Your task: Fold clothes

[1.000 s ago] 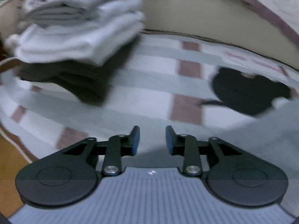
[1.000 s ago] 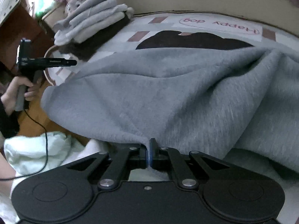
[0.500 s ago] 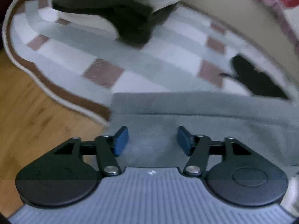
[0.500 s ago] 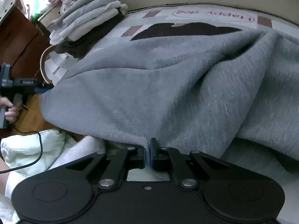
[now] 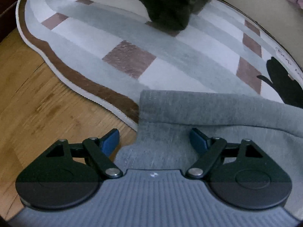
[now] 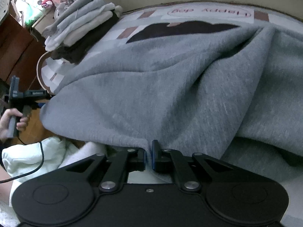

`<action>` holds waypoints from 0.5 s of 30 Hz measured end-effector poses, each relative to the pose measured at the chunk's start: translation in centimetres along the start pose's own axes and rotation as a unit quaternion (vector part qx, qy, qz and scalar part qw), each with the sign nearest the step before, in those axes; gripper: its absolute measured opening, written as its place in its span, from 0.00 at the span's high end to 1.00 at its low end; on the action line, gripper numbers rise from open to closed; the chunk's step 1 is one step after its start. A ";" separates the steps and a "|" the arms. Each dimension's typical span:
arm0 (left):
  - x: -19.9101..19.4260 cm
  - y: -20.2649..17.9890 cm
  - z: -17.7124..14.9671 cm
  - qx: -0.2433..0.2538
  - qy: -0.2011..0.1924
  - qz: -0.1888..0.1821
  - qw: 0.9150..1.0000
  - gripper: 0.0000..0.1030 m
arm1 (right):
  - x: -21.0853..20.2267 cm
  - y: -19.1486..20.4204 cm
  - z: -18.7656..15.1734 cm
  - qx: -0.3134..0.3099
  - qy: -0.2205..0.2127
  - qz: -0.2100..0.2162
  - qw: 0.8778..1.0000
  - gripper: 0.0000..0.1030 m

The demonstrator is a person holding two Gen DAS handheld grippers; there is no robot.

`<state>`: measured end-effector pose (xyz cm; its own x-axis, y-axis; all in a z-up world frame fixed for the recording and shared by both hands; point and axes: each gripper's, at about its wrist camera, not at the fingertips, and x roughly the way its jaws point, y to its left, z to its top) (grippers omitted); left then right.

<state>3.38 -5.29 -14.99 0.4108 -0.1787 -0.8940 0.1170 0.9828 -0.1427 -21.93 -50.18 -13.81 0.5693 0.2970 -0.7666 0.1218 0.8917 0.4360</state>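
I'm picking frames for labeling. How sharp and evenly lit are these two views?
Left wrist view: soft throughout, the rug checks smeared, strong fisheye bending at the edges, flat light. Right wrist view: sharper on the grey sweatshirt pinched in the right claw; top-left blown out by window glare, rug lettering blurred.
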 end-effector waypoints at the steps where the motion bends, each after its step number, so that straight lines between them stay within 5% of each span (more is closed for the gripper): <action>1: 0.1 0.3 0.0 -0.006 0.000 -0.009 1.000 0.21 | 0.0 0.2 0.0 -0.011 0.001 -0.004 1.000 0.95; 2: 0.2 0.5 0.0 -0.012 0.000 -0.019 1.000 0.23 | 0.1 0.4 -0.1 -0.022 0.002 -0.009 1.000 0.95; 6: -1.1 -1.2 -0.5 0.077 -0.015 -0.022 0.997 0.90 | -0.5 0.7 -0.2 -0.040 0.002 -0.008 0.999 0.91; 9: -2.8 -2.8 -0.5 0.116 -0.063 -0.001 0.991 0.93 | -3.7 0.4 0.3 -0.062 -0.023 -0.005 0.998 0.81; 11: -3.9 -3.4 0.4 0.119 -0.093 0.009 0.988 0.93 | -7.3 -0.7 0.4 -0.060 -0.079 -0.017 0.995 0.60; 15: -5.9 -3.9 2.7 0.100 -0.147 0.012 0.984 0.93 | -15.1 -5.5 -0.8 0.011 -0.208 -0.127 0.970 0.47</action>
<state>2.96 -8.19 -8.00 0.6562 -0.1901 -0.7302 0.2680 0.9634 -0.0099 -31.85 -59.34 -4.99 0.7975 -0.0987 -0.5952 0.3156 0.9090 0.2721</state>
